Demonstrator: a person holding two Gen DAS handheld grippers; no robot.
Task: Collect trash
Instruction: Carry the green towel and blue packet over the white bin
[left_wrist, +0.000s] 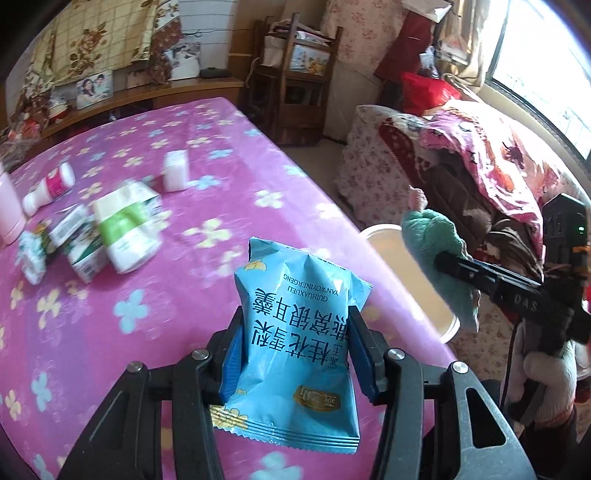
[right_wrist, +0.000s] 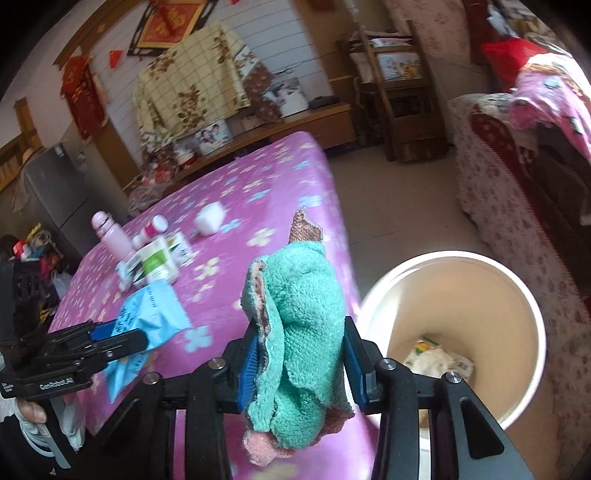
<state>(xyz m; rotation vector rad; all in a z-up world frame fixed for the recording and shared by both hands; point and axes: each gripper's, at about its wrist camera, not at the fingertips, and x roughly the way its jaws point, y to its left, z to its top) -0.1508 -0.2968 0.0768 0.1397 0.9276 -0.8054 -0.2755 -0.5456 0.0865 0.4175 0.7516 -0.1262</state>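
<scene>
We are holding the right claw (right_wrist: 299, 365) clamped on a green cloth (right_wrist: 303, 325), with the bin (right_wrist: 532, 306) just beside it to the right, off the tabletop's (right_wrist: 258, 177) edge. Our left claw (left_wrist: 295, 343) is gripping a blue snack packet (left_wrist: 299, 325) upright over the tabletop, farther from the bin. Beyond it, cartons (left_wrist: 125, 229) and a bottle (left_wrist: 48, 188) are lying uncollected.

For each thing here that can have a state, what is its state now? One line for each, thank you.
Left gripper: shut on the blue packet.
Blue packet: held upright, sealed, above the table.
Right gripper: shut on the green cloth.
Green cloth: crumpled, held beside the bin.
Bin: open, some trash at the bottom.
Pink bottle: standing, capped.
White bottle: lying on its side.
Cartons: tipped over, bunched together.
</scene>
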